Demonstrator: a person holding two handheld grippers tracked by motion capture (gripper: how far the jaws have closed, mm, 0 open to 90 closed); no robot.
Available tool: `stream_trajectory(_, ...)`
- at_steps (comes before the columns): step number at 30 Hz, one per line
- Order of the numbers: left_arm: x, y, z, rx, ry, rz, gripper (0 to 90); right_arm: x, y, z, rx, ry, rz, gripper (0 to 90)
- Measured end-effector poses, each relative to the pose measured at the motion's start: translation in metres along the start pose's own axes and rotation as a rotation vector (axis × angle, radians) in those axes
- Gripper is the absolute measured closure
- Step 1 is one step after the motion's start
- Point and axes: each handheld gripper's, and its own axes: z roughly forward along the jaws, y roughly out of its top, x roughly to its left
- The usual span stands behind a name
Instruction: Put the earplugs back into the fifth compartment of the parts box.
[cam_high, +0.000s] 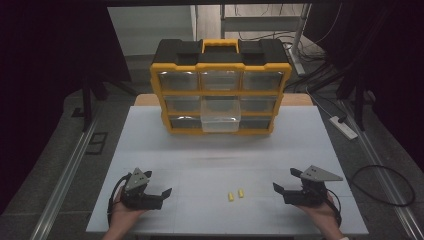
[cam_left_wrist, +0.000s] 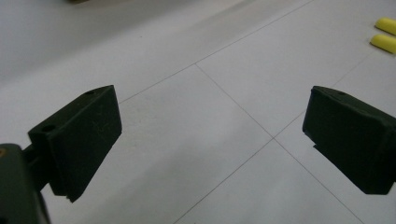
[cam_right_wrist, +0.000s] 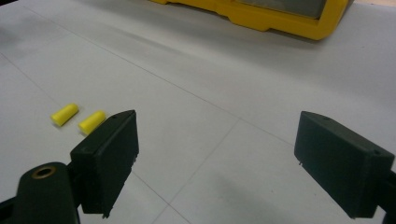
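Two small yellow earplug-like pieces (cam_high: 235, 194) lie side by side near the table's front middle; the pair (cam_right_wrist: 78, 118) shows left in the right gripper view and the same pair (cam_left_wrist: 385, 33) at the top right of the left gripper view. My left gripper (cam_high: 165, 195) rests at the front left, open and empty, its jaws (cam_left_wrist: 210, 140) wide apart over bare table. My right gripper (cam_high: 283, 181) sits at the front right, open and empty (cam_right_wrist: 212, 163). A yellow and black drawer organiser (cam_high: 220, 85) stands at the back, one clear middle drawer (cam_high: 220, 116) pulled out.
The white table (cam_high: 220, 160) has thin seam lines. A power strip (cam_high: 343, 127) and cables lie on the floor to the right. Metal rails run along both sides of the table. The organiser's yellow base (cam_right_wrist: 271, 18) crosses the top of the right gripper view.
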Motion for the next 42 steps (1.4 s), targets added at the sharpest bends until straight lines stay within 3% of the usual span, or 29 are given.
stream_trajectory(6, -0.001, 0.0, 0.0, 0.0, -0.008, 0.009, 4.8, 0.009, 0.012, 0.01, 0.048, 0.011, -0.017, 15.2)
stream_trajectory(16, -0.001, 0.0, 0.002, 0.005, -0.008, 0.012, 4.9, 0.032, 0.039, 0.034, 0.109, 0.073, -0.095, 17.8)
stream_trajectory(20, -0.001, 0.0, 0.002, 0.006, -0.009, 0.011, 5.0, 0.037, 0.041, 0.039, 0.124, 0.075, -0.111, 18.5)
stream_trajectory(31, -0.001, -0.001, 0.003, 0.018, -0.011, 0.013, 5.0, 0.064, 0.042, 0.063, 0.247, 0.165, -0.167, 21.9)
stream_trajectory(42, -0.001, -0.001, 0.004, 0.026, -0.012, 0.015, 5.0, 0.077, 0.037, 0.078, 0.329, 0.163, -0.206, 25.9)
